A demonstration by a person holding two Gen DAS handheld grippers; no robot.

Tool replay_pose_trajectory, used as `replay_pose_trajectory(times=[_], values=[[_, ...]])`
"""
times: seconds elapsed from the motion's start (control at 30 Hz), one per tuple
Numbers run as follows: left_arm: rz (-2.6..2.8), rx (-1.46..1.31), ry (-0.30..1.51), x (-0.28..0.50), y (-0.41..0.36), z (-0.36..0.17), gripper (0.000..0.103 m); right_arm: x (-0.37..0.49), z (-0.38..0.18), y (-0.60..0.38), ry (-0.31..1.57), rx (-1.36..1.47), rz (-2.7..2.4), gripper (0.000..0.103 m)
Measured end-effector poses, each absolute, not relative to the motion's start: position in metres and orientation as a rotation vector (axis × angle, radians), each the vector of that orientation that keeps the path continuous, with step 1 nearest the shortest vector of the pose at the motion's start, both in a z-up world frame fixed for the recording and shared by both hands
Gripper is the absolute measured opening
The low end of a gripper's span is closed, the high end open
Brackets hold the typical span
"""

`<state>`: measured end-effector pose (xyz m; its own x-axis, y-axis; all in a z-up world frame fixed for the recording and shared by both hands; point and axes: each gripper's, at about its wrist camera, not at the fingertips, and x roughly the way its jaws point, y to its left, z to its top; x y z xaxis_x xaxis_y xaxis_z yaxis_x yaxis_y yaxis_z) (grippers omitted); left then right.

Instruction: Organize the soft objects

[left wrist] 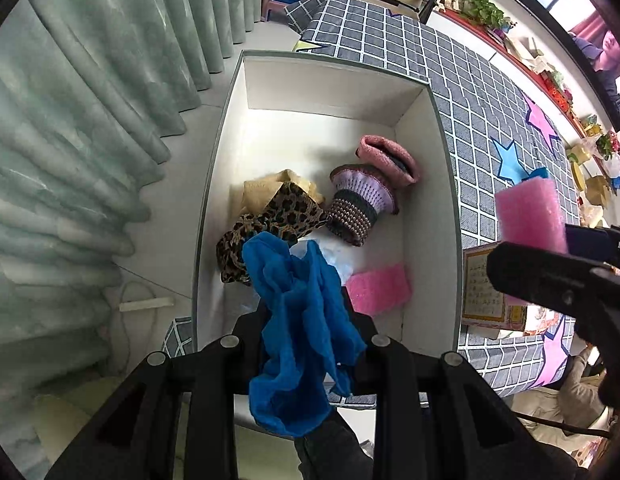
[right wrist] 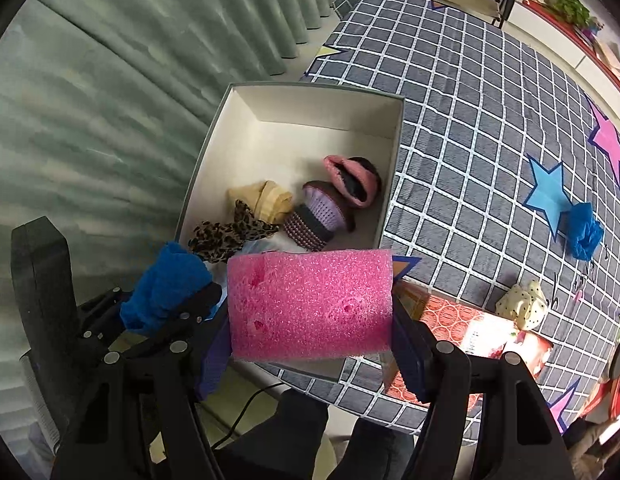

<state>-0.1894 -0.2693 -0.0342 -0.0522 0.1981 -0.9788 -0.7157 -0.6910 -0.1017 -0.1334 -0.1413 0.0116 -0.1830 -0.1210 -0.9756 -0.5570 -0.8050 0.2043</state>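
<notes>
A crumpled blue cloth (left wrist: 301, 328) is pinched in the nearly closed left claw (left wrist: 305, 312) above the near end of the white box (left wrist: 446, 184). A pink foam block (right wrist: 310, 306) is clamped between the half-spread fingers of the right claw (right wrist: 310, 320), just over the box's near right rim. Inside the box lie a leopard-print cloth (left wrist: 265, 220), a yellow cloth (left wrist: 265, 188), two knitted hats and another pink foam piece (left wrist: 378, 288). On the checked tabletop (right wrist: 470, 120), far right, a second blue cloth (right wrist: 584, 232) is seen.

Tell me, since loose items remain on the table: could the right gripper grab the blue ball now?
Probably not: the right gripper is already shut on pink foam, though the blue ball lies unobstructed.
</notes>
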Motion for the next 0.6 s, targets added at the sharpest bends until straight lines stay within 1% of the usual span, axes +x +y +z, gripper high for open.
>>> replay_pose_trajectory(times=[0.6], values=[[1.812,-1.6,0.571,-0.1914,-0.2712,-0.0376,0.03,-0.1421,0.0012,-0.146,0.784,-1.824,2.054,0.071]])
